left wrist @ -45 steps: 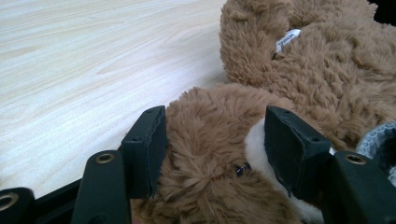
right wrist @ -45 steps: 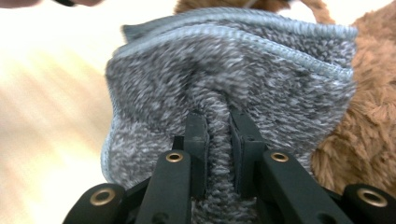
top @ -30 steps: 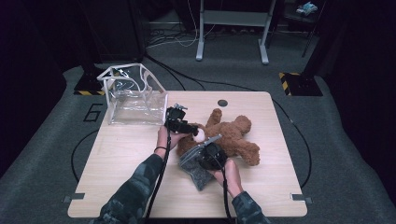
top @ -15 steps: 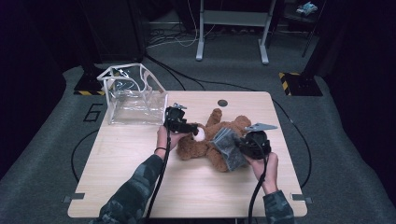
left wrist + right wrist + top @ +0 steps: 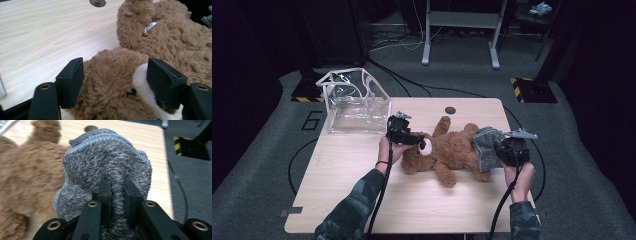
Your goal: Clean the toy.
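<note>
Lying on the bench (image 5: 362,190), brown teddy bear (image 5: 452,152), left gripper (image 5: 117,82) jaws just opening, bracketing its head, right gripper (image 5: 117,192) jaws clamped on grey knitted garment (image 5: 110,162) beside bear's legs, clear box (image 5: 354,102) at bench's far-left corner

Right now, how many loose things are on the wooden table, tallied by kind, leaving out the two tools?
Brown plush teddy bear: 1
Grey knitted cloth piece: 1
Clear plastic box with white edging: 1
Total: 3
</note>
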The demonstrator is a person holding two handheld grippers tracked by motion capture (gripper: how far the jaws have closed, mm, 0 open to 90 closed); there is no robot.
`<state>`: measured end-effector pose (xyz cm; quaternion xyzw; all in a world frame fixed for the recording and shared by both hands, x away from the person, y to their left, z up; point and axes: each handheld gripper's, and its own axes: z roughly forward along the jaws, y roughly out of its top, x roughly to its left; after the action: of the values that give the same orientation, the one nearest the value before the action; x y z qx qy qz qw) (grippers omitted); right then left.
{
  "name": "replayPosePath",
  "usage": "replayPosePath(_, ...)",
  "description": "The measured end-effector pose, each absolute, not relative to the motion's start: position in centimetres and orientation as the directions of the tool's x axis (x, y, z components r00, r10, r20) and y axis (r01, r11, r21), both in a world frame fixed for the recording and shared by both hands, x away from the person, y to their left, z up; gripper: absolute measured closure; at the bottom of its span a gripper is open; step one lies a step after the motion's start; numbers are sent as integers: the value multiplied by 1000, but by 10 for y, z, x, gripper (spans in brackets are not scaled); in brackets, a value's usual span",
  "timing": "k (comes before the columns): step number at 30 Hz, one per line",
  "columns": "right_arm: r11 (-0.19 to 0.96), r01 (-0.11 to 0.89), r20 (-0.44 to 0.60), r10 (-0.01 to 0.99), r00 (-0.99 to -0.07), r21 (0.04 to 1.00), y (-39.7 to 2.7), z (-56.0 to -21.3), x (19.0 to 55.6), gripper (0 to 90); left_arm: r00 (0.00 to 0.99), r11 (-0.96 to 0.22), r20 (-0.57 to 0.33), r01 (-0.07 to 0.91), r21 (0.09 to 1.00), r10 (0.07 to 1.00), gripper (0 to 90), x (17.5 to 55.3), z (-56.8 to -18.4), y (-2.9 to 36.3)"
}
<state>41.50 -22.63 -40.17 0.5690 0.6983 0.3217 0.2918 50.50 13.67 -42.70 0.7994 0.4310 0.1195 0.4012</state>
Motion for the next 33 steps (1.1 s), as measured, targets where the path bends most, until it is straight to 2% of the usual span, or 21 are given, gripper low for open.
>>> replayPosePath(4, 142, 617, -58, 986, -155, 774, -236, -403, 415, 785, 596, -303, -151, 590, 749, 788, 292, 504, -428, 137)
replayPosePath(11, 161, 704, -99, 987, -129, 692, -241, -442, 422, 788, 590, -296, -159, 598, 745, 792, 284, 507, -432, 139)
replayPosePath(14, 134, 729, -56, 990, -129, 672, -243, -453, 421, 789, 583, -292, -158, 600, 745, 797, 282, 510, -434, 140)
replayPosePath(18, 145, 750, 27, 977, -211, 646, -234, -464, 422, 789, 560, -257, -172, 604, 754, 811, 282, 512, -435, 138)
replayPosePath(21, 172, 753, 43, 966, -257, 635, -221, -469, 424, 790, 557, -256, -170, 604, 755, 813, 282, 510, -433, 138)
replayPosePath(25, 157, 752, 59, 966, -252, 640, -216, -468, 424, 790, 563, -268, -146, 586, 764, 814, 281, 503, -427, 139)
replayPosePath(33, 159, 749, 53, 966, -252, 643, -216, -463, 420, 790, 596, -275, -105, 511, 814, 796, 200, 468, -409, 130)
